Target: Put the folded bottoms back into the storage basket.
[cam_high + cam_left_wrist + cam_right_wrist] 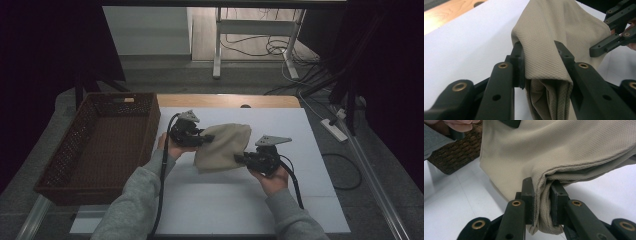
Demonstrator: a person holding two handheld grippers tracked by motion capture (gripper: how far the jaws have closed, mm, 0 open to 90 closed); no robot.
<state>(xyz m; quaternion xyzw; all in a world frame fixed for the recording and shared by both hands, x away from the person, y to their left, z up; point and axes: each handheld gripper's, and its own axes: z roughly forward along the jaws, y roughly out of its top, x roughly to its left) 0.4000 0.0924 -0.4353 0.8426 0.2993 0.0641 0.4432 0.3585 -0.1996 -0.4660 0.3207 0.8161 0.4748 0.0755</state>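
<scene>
Scanning left to right in the high view: brown wicker basket (97, 145) sits at the left edge of the table, beside the white board (240, 205). A strip of bare wooden tabletop (225, 100) shows behind the board.

Left gripper (204, 138) is held just right of the basket's rim, jaws pointing right, clamped on the left end of the beige cloth (222, 146). In the left gripper view the left gripper (541, 63) has a folded bunch of the cloth (559, 32) pinched between its two black jaws, fabric bulging above and hanging out below them.

Cloth hangs between the two grippers over the middle of the white board, bunched and folded; whether its lower edge touches the board I cannot tell.

Right gripper (240, 159) grips the cloth's lower right corner, jaws pointing left. In the right gripper view the right gripper (542, 202) is closed on a thick fold of the cloth (564, 150), pads pressed into the fabric on both sides. Basket (454, 155) shows in the top left behind the cloth.

Person's grey sleeves (135, 205) enter from the bottom; cables trail back from each gripper.
</scene>
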